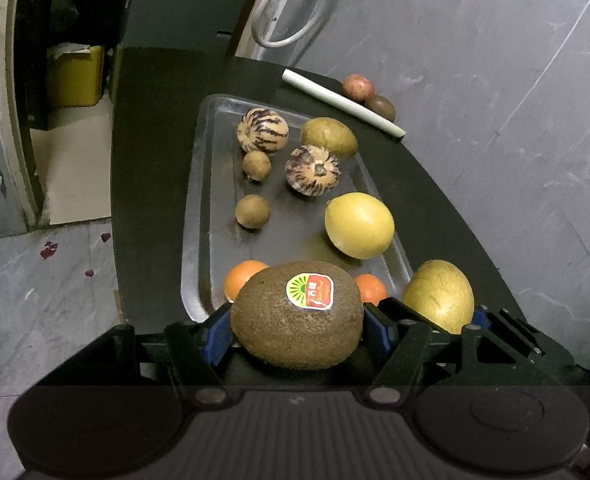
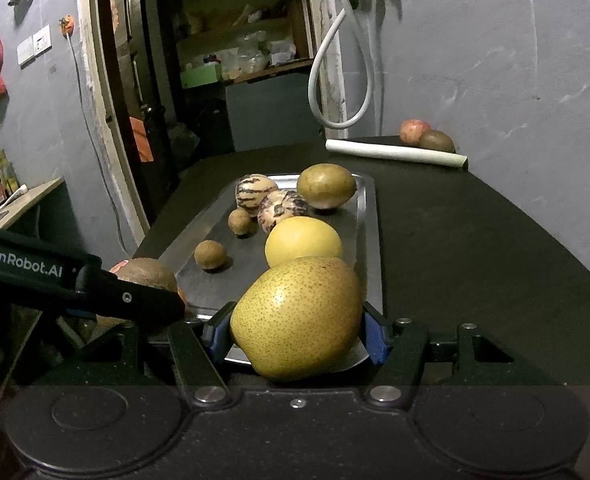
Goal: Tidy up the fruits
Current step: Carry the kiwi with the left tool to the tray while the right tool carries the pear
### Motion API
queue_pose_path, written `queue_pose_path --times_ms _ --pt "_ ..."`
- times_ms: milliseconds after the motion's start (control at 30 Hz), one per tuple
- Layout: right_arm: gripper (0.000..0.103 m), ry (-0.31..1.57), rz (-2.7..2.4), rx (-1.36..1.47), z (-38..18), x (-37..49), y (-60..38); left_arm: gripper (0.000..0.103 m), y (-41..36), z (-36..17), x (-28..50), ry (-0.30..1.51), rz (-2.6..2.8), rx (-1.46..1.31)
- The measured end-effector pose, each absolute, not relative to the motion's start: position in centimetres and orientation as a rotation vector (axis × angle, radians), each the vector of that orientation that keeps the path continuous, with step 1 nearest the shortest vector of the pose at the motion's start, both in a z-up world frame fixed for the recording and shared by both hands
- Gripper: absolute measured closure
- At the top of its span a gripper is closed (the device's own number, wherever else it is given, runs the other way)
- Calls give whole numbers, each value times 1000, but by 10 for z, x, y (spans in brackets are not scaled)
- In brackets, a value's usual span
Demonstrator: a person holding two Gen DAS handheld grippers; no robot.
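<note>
The left gripper (image 1: 297, 330) is clamping a kiwi (image 1: 297, 320) w/ a red-green sticker on top, blue pads pressing on both its ends; the right gripper (image 2: 297, 328) is clamping a speckled yellow-green pear (image 2: 297, 318) the same way. Both fruits are hanging over the near end of the metal tray (image 1: 199, 208) – kiwi towards the left corner, above two oranges (image 1: 241, 280), pear at the right edge. Further out the tray is carrying a yellow citrus (image 1: 359, 226), two striped pepino melons (image 1: 262, 130), two small brown fruits (image 1: 252, 211) and a green-brown one. Step in hand looks like placing. Next move is probably calling for lowering each fruit onto a bare spot of tray, then opening the jaws – gently, since round fruit can roll. Two more fruits are sitting beyond a white tube (image 1: 341, 102), off the tray.
</note>
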State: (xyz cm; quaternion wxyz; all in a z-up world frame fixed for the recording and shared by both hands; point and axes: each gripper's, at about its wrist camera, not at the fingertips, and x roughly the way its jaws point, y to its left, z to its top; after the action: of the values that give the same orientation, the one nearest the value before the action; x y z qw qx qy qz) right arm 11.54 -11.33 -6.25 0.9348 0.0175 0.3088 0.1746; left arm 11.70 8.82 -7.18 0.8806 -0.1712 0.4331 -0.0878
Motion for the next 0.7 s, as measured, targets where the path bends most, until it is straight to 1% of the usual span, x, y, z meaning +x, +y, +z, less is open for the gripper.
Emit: queue_pose_path --times_ms 433,700 --pt "39 656 371 33 -70 124 -107 33 93 -75 125 922 -185 -349" --pt "39 633 363 32 -72 126 -106 33 90 -78 130 922 -190 -329"
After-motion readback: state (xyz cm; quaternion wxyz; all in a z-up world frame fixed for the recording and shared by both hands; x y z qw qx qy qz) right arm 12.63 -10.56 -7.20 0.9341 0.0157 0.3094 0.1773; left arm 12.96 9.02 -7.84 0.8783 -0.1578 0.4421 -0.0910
